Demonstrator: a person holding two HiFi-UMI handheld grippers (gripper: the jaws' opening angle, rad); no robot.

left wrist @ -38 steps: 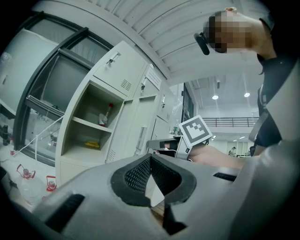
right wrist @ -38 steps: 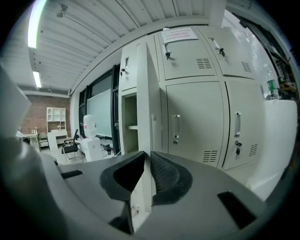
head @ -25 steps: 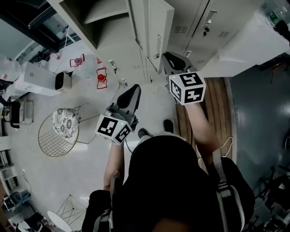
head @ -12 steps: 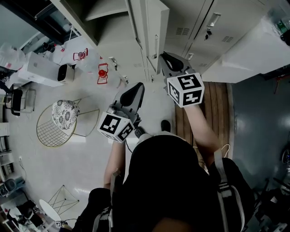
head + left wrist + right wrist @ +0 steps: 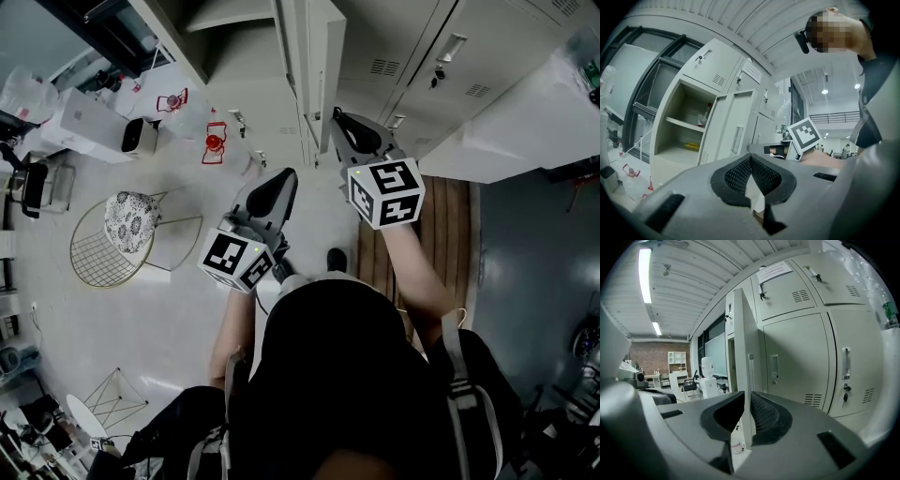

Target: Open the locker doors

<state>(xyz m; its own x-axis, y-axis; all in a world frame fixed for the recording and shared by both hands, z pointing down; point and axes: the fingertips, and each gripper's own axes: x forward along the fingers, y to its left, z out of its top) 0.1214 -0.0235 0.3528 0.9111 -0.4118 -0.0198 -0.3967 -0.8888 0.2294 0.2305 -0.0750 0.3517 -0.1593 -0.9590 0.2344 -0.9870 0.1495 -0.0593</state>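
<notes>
Right gripper (image 5: 746,397) clamps the open locker door (image 5: 743,333)
Its edge stands upright at frame centre; left gripper (image 5: 751,158) idle, jaws together, empty.

Ahead, open locker door (image 5: 328,56) edge-on; closed lockers (image 5: 412,56) right, bare floor (image 5: 159,319) left around wire chair (image 5: 127,223).

floor: wire chair (image 5: 89,264) (patterned cushion (image 5: 131,222)); red stands (image 5: 215,143) | right: wooden slats (image 5: 452,234)
</notes>
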